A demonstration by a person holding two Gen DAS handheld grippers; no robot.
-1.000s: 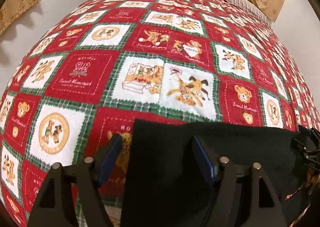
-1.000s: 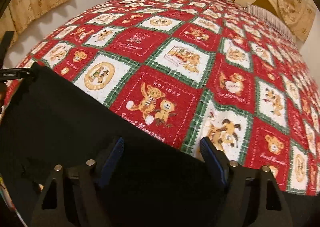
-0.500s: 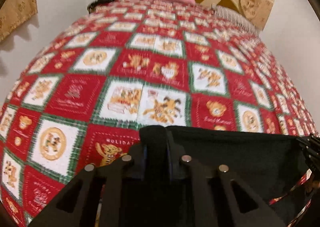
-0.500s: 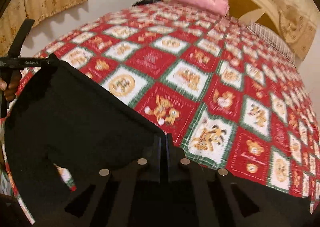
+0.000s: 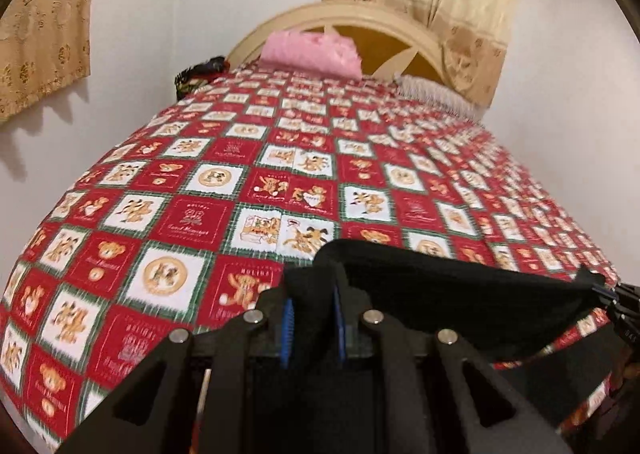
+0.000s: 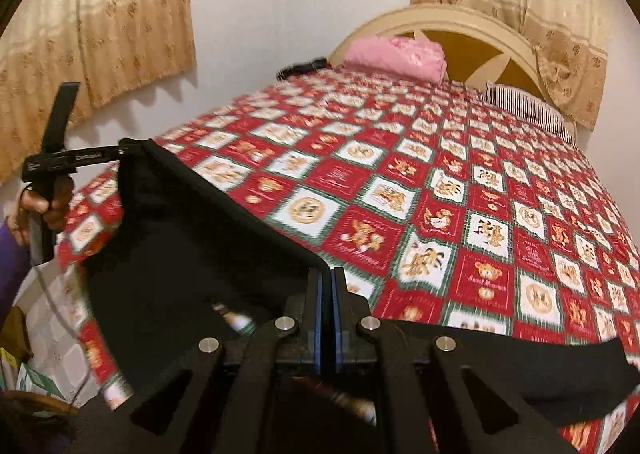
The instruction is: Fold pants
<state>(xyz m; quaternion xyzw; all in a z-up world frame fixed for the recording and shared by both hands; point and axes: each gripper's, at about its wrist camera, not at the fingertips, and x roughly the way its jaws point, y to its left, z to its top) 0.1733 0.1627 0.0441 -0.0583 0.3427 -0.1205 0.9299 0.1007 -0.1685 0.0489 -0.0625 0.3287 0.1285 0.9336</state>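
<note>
The black pants (image 5: 460, 294) hang stretched in the air between both grippers, above the near end of the bed. My left gripper (image 5: 311, 286) is shut on one top corner of the pants. My right gripper (image 6: 327, 278) is shut on the other corner, and the cloth (image 6: 192, 230) runs from it up to the left gripper (image 6: 120, 152), which shows at the far left of the right wrist view. The right gripper's tip (image 5: 600, 286) shows at the right edge of the left wrist view. The lower part of the pants is hidden below the grippers.
The bed's red teddy-bear quilt (image 6: 440, 194) lies flat ahead. A pink folded cloth (image 6: 396, 56) and a striped pillow (image 6: 528, 110) lie by the cream headboard (image 6: 440, 20). A dark item (image 5: 200, 74) sits at the far left corner. Curtains hang on the walls.
Both grippers went from open to shut on the pants' edge, then lifted it off the quilt. The views tilted up, so the headboard and curtains show now.
</note>
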